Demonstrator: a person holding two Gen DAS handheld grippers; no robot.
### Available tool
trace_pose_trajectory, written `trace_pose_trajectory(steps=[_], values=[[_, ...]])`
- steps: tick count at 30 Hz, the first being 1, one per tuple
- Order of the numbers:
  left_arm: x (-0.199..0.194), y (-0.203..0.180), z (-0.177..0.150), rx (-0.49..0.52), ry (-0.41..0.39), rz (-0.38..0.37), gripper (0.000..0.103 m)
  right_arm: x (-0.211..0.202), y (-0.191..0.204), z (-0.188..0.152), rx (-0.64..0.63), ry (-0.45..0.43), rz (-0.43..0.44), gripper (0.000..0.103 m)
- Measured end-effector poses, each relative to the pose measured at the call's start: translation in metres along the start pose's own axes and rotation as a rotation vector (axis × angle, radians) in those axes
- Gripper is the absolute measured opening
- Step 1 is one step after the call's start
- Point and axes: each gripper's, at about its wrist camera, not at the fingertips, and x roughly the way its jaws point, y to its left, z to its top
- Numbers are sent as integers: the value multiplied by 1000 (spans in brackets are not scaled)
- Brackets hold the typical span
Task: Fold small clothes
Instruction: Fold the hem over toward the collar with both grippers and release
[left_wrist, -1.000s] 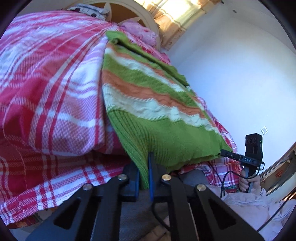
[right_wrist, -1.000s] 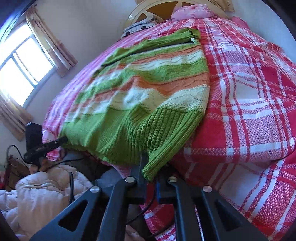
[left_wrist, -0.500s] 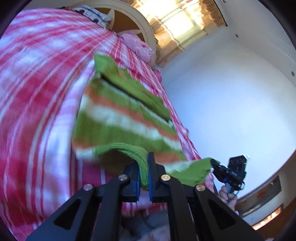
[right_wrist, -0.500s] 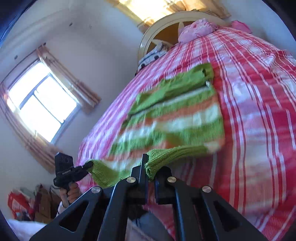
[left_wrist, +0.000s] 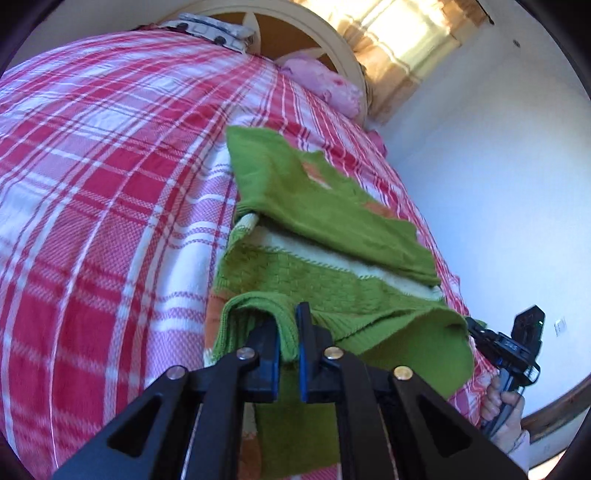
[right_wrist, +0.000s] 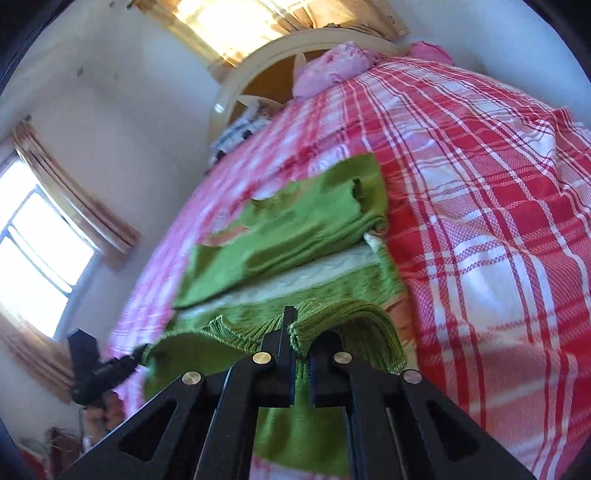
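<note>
A green knit sweater (left_wrist: 325, 225) with orange and cream stripes lies on the red and white plaid bedspread (left_wrist: 103, 192). Its ribbed bottom hem is lifted and carried over the body toward the collar end. My left gripper (left_wrist: 288, 343) is shut on one corner of the hem. My right gripper (right_wrist: 301, 338) is shut on the other corner of the hem; it also shows in the left wrist view (left_wrist: 480, 332). The sweater (right_wrist: 295, 232) shows in the right wrist view with the folded sleeves on top. The left gripper (right_wrist: 136, 358) appears there at the far hem corner.
A cream round headboard (left_wrist: 295, 33) and pink pillows (left_wrist: 325, 85) stand at the far end of the bed. White walls flank the bed, with curtained windows (right_wrist: 40, 258). The bedspread (right_wrist: 498, 221) spreads wide on the sweater's outer side.
Both grippers have lifted the sweater's bottom hem from the bed's near edge and carried it forward over the body, so the sweater is now doubling over itself.
</note>
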Motion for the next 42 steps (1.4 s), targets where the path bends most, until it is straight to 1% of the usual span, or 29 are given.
trace_pose_trajectory(steps=[2, 3, 4, 5, 6, 7, 8, 9, 11, 13, 15, 17, 20, 24, 27, 31, 33, 34, 35, 37, 38, 40, 42], values=[[-1, 7, 3, -5, 45, -35, 24, 9, -4, -5, -22, 19, -35, 5], [-8, 9, 4, -5, 35, -29, 40, 13, -7, -7, -24, 30, -37, 6], [-17, 9, 5, 7, 4, -12, 53, 15, -10, -8, -18, 40, -26, 7], [-28, 10, 5, 28, -32, 5, 57, 15, -13, -9, -7, 44, -14, 9], [-35, 9, 6, 45, -54, 12, 61, 13, -16, -9, 8, 40, 8, 9], [-44, 10, 6, 65, -77, 12, 64, 10, -18, -9, 28, 30, 35, 12], [-54, 12, 6, 84, -95, 16, 65, 5, -20, -9, 51, 17, 60, 18], [-55, 14, 7, 96, -102, 29, 65, 1, -21, -8, 66, 2, 80, 22], [-57, 11, 9, 153, -110, 74, 65, -16, -18, -11, 76, -60, 122, 42], [-50, 5, 8, 215, -99, 108, 65, -30, -11, -14, 57, -124, 129, 54], [-35, -5, 5, 284, -79, 132, 65, -39, -3, -18, 22, -167, 82, 55], [-20, -14, 1, 340, -71, 153, 65, -40, 5, -20, -20, -183, 27, 55], [-4, -20, -6, 360, -48, 123, 63, -35, 22, -25, -88, -194, -48, 55], [8, -26, -11, 386, -28, 107, 63, -30, 31, -25, -123, -187, -67, 55], [12, -20, -7, 360, -11, 119, 63, -29, 38, -25, -150, -192, -88, 55], [10, -14, -7, 316, -1, 62, 63, -28, 41, -25, -184, -194, -124, 55], [6, -8, -7, 268, 11, -5, 61, -28, 42, -25, -204, -192, -158, 55], [6, -6, -9, 246, 19, -34, 52, -29, 41, -26, -212, -188, -174, 55], [7, -5, -10, 232, 23, -39, 46, -28, 40, -26, -215, -186, -181, 55], [7, -3, -12, 223, 15, -9, 31, -31, 37, -28, -216, -185, -195, 55], [8, 0, -11, 215, 6, 4, 30, -32, 36, -29, -213, -185, -199, 55], [10, 2, -7, 188, 9, -2, 30, -33, 32, -30, -202, -186, -204, 55], [14, -1, -3, 188, 18, 14, 36, -34, 29, -31, -194, -185, -209, 55]])
